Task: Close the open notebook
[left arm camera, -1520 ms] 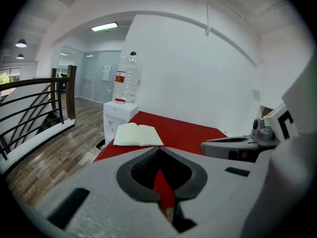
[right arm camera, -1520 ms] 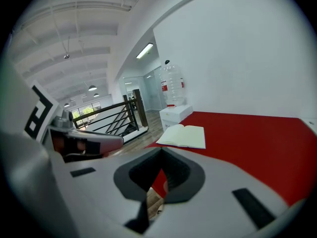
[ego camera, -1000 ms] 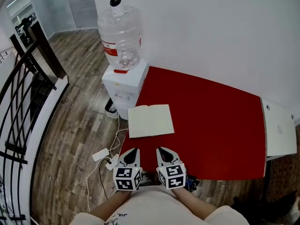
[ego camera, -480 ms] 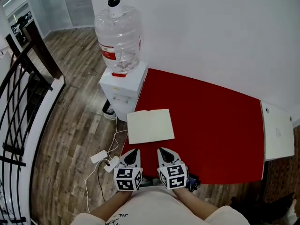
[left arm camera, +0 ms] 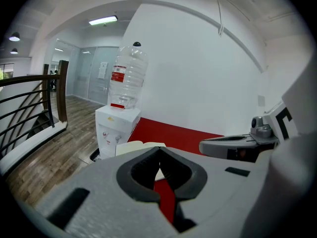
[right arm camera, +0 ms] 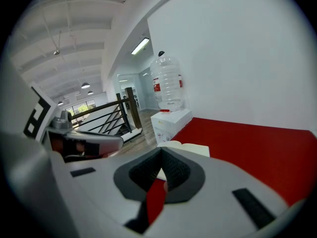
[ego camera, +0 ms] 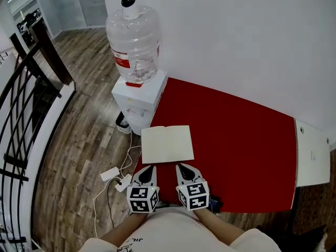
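Moved: left hand-held gripper (ego camera: pixel 148 169) and right hand-held gripper (ego camera: pixel 181 168), now nearer the open cream-paged notebook (ego camera: pixel 167 144).
Jaws: both closed, empty.
Position: flat at the left-front corner of the red tabletop (ego camera: pixel 236 135).
Long axis: left-right.
Room: bare surface to the right.

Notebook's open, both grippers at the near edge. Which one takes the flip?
Near tie, leaning right: the right gripper sits just short of the notebook's right page, with red table showing beside it. The left gripper faces the page at the table's left edge. Both are shut.
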The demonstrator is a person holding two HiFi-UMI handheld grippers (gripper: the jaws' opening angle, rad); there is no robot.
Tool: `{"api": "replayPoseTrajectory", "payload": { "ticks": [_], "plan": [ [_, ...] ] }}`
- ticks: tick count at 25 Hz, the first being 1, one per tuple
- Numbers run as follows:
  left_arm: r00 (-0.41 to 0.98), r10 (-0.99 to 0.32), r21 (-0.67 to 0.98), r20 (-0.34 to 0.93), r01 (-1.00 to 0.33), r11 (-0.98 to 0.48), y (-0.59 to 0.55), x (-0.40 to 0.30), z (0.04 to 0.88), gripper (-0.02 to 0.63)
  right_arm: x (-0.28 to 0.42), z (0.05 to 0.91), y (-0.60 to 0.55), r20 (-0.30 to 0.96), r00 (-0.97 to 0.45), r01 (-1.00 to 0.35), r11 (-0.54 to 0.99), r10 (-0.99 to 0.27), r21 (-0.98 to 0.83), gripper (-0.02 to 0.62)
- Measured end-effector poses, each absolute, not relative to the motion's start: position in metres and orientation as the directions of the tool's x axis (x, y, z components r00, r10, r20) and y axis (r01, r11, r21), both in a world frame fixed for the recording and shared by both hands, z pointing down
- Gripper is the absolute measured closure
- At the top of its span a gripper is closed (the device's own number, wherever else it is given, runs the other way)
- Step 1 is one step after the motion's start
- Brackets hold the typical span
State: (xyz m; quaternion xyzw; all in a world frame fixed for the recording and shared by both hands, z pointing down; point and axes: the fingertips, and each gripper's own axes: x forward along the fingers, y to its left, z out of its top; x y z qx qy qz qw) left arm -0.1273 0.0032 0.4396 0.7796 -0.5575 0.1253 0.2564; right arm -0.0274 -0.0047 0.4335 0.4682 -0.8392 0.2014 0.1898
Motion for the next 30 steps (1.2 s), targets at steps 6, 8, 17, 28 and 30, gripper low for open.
{"api": "replayPoseTrajectory", "payload": {
  "ticks": [6, 8, 17, 28, 30],
  "plan": [
    [0.35, -0.794, 0.261, 0.498, -0.933, -0.248, 0.0, -0.119, 0.444, 0.6, -0.019, 0.437, -0.01, 0.515, -0.488, -0.863, 0.475, -0.704, -0.169, 0.59],
    [0.351, -0.792, 0.259, 0.499, -0.933, -0.251, -0.002, -0.118, 0.445, 0.6, -0.019, 0.438, -0.012, 0.516, -0.489, -0.863, 0.475, -0.703, -0.171, 0.589],
    [0.346, -0.766, 0.26, 0.542, -0.936, -0.238, -0.004, -0.121, 0.459, 0.6, -0.02, 0.451, -0.019, 0.54, -0.492, -0.86, 0.477, -0.683, -0.181, 0.589],
    [0.301, -0.749, 0.231, 0.591, -0.952, -0.201, -0.027, -0.148, 0.49, 0.6, -0.018, 0.479, -0.051, 0.571, -0.468, -0.872, 0.458, -0.675, -0.172, 0.589],
    [0.297, -0.745, 0.227, 0.597, -0.954, -0.198, -0.032, -0.149, 0.496, 0.6, -0.021, 0.486, -0.052, 0.578, -0.469, -0.871, 0.459, -0.668, -0.177, 0.589]
  ]
}}
